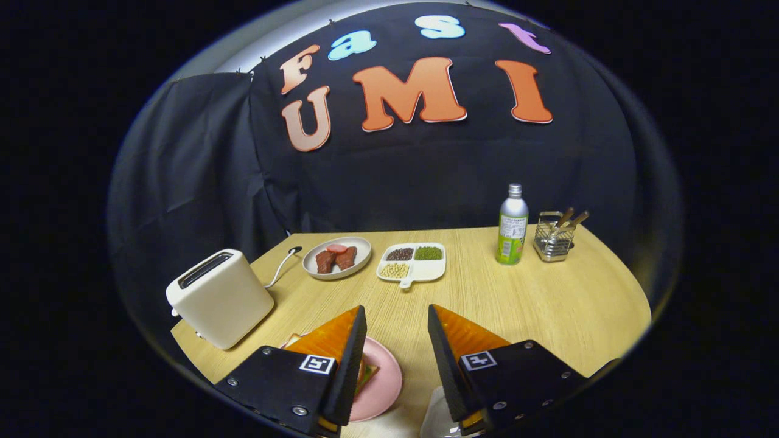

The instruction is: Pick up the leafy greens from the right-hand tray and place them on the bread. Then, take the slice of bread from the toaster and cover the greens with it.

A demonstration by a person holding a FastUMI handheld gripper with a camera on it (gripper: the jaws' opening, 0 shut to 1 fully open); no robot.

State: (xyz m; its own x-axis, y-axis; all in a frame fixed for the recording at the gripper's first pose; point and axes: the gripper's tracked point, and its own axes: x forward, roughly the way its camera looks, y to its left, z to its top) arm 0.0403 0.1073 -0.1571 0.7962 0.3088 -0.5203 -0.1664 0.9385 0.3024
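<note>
Both fingers of the gripper stand wide apart with bare tabletop showing between them, pressing on nothing. Under the left finger, at about 7 o'clock from the gap, lies a round pink plate; on it, mostly hidden by that finger, rests a slice of toasted bread with a green edge of leafy greens showing at its rim, though how the layers are stacked cannot be told. At about 5 o'clock, beneath the right finger, a pale rounded edge of a white tray is visible; its contents are hidden. At 10 o'clock from the fingers, well apart from the plate, stands a cream-white boxy two-slot toaster, its slot dark and the inside not readable, with a white cord trailing toward the rear. Beyond the fingers, at 11 o'clock, sits a grey oval dish holding reddish-brown meat slices; just beside it, at 12 o'clock, is a white divided tray with dark, green and yellow beans. At 1 o'clock stands an upright green-and-silver bottle, and near it a wire metal caddy holding wooden-handled utensils. All rest on a light wood-grain table.
</note>
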